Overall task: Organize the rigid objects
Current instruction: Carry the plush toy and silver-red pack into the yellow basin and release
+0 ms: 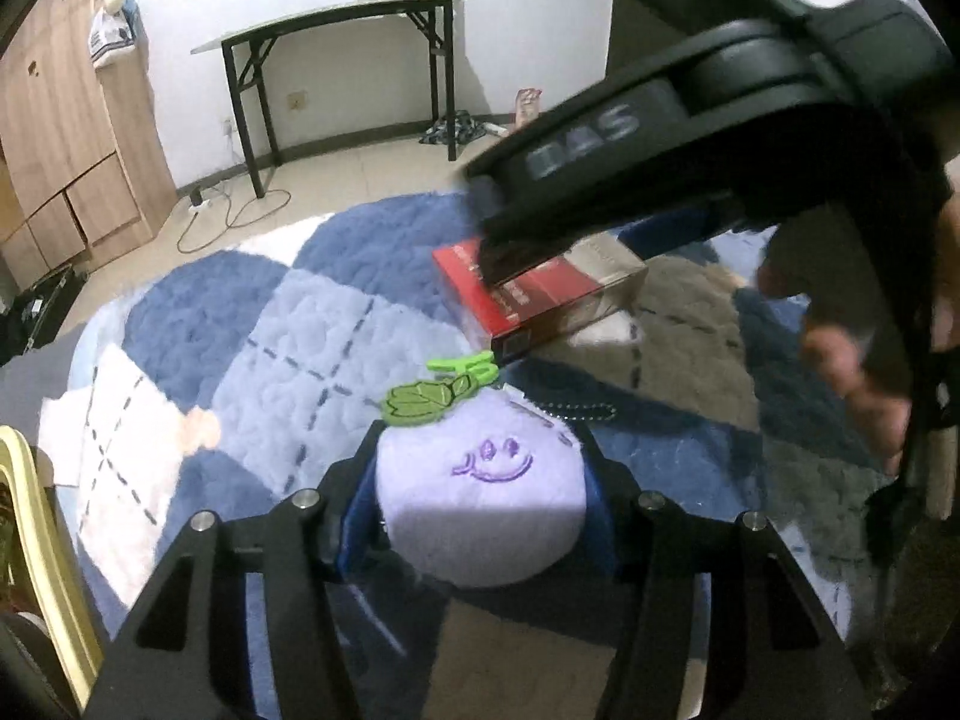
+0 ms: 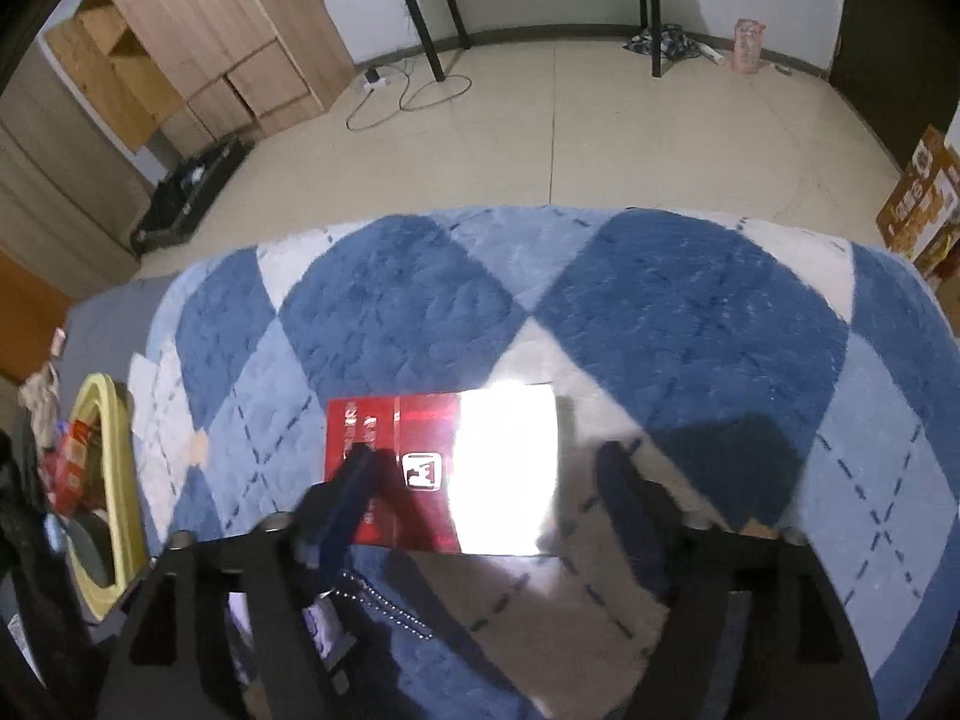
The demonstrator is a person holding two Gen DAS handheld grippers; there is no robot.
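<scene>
A purple plush toy [image 1: 480,498] with a stitched smile and green leaves sits between the fingers of my left gripper [image 1: 480,462], which is shut on it. A bead chain [image 1: 576,414] hangs from the toy. A red box [image 2: 420,432] wrapped in glossy film lies flat on the blue checked blanket [image 2: 690,312]. My right gripper [image 2: 486,456] hangs over this box with its jaws apart. Its left finger [image 2: 360,462] lies over the box's top, and its right finger stands just off the box's right edge. In the left wrist view that gripper's finger [image 1: 510,240] comes down onto the red box [image 1: 540,294].
A yellow-rimmed basket [image 2: 114,420] holding packets stands at the blanket's left edge. A person's hand [image 1: 858,372] holds the right gripper. Beyond the blanket are a tiled floor, a black folding table [image 1: 336,18], a wooden cabinet [image 2: 210,30] and a cardboard box [image 2: 918,204].
</scene>
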